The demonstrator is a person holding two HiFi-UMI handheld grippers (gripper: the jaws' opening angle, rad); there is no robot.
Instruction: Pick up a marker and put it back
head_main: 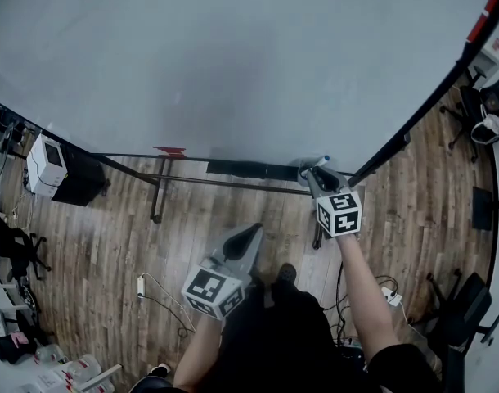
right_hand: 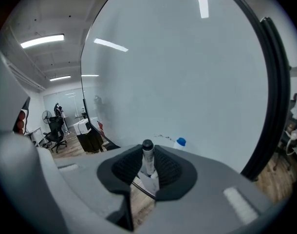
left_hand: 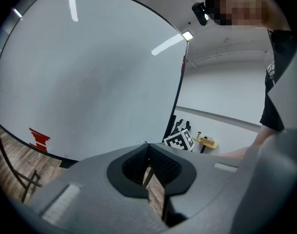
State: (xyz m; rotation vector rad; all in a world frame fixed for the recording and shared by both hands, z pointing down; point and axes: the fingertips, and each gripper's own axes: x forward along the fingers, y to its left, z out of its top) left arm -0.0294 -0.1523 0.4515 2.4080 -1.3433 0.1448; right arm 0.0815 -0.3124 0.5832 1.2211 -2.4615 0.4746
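One marker (right_hand: 147, 160) stood clamped between the fingers of the right gripper (right_hand: 148, 150), while the left gripper (left_hand: 148, 147) had its fingers closed, empty.

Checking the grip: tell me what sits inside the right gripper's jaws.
The right gripper is shut on a marker with a black cap, upright between its pads. The pads cover most of the barrel, so its colour and label cannot be seen.

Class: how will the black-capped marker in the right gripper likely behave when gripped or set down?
The pale marker with a black cap looks rigid and probably light: the right gripper pinches it without visible bending. Its smooth round barrel might slip in a loose grip and likely roll if laid flat.
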